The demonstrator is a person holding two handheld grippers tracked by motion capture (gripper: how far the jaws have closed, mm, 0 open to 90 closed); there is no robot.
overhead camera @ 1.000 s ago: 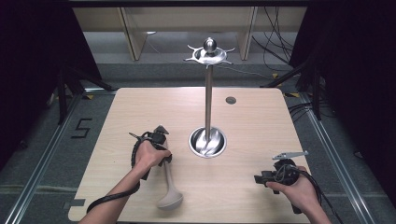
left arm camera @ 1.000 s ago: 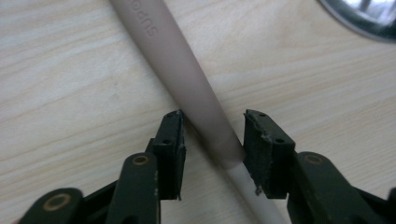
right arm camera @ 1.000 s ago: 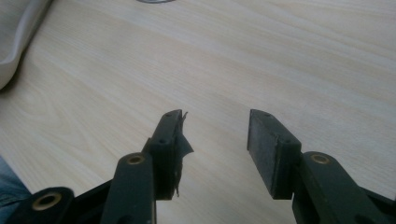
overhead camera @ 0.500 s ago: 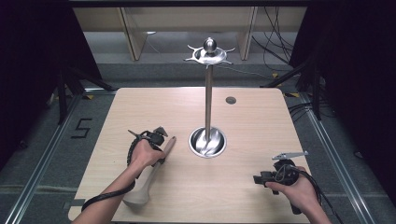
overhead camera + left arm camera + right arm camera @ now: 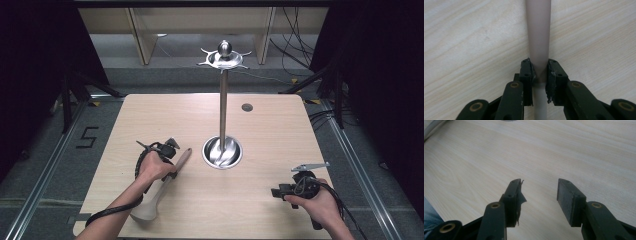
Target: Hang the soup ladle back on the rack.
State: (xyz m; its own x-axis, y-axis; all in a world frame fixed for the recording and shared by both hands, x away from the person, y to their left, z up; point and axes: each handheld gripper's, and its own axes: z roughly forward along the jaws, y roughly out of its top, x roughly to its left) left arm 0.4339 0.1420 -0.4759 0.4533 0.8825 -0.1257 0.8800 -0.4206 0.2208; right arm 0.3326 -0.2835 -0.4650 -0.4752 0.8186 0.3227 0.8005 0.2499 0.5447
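A long pale utensil (image 5: 150, 202) lies flat on the wooden table (image 5: 280, 130), its broad head toward the front edge and its brown handle tip (image 5: 184, 156) aimed at the stand. My left gripper (image 5: 169, 167) has just been closing on the handle. In the left gripper view both pads of the left gripper (image 5: 540, 67) press the handle (image 5: 537, 32) from either side. My right gripper (image 5: 280, 191) rests at the front right, and the right gripper (image 5: 539, 187) has just been opening, with only bare table between its jaws.
A tall metal stand (image 5: 223, 110) with a round dished base (image 5: 222, 152) and a hooked crown (image 5: 223, 55) rises from the table's middle. A small dark hole (image 5: 246, 107) marks the far side. Cables trail from both grippers toward the front edge.
The utensil's head has swung to the left, so it now lies slanted with the handle tip toward the stand. The left hand shifted slightly with it. The right hand kept still.
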